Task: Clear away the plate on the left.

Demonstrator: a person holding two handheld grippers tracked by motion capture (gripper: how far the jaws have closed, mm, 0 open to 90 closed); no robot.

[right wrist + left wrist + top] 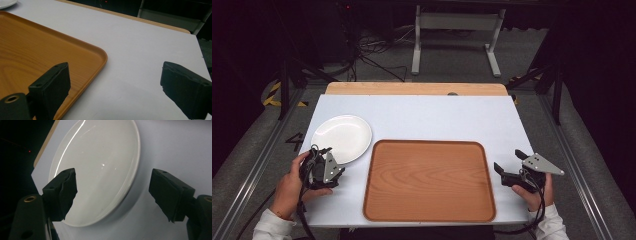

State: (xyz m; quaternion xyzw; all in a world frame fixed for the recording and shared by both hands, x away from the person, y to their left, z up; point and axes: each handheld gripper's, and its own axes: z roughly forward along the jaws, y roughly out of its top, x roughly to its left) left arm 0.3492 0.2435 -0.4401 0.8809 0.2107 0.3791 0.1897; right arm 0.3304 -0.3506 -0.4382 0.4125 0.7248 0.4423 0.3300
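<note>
A white round plate [342, 136] lies empty on the table's left side. My left gripper [336, 166] sits just at its near rim, held in a hand. In the left gripper view the plate [100, 167] lies ahead and my left gripper [113, 173] stands open, one jaw over the plate's surface and the other over bare table past its rim, with neither pad pressing on it. A wooden tray [428, 143] lies empty at the centre. My right gripper [508, 160] rests open just right of the tray. In its own view my right gripper [115, 67] has one jaw over the tray's corner [100, 53].
The white tabletop [437, 115] has free room behind the tray and plate. A wooden strip [412, 88] runs along its far edge. Beyond it stand a metal frame [457, 35] and cables on the floor. Rails flank both sides of the table.
</note>
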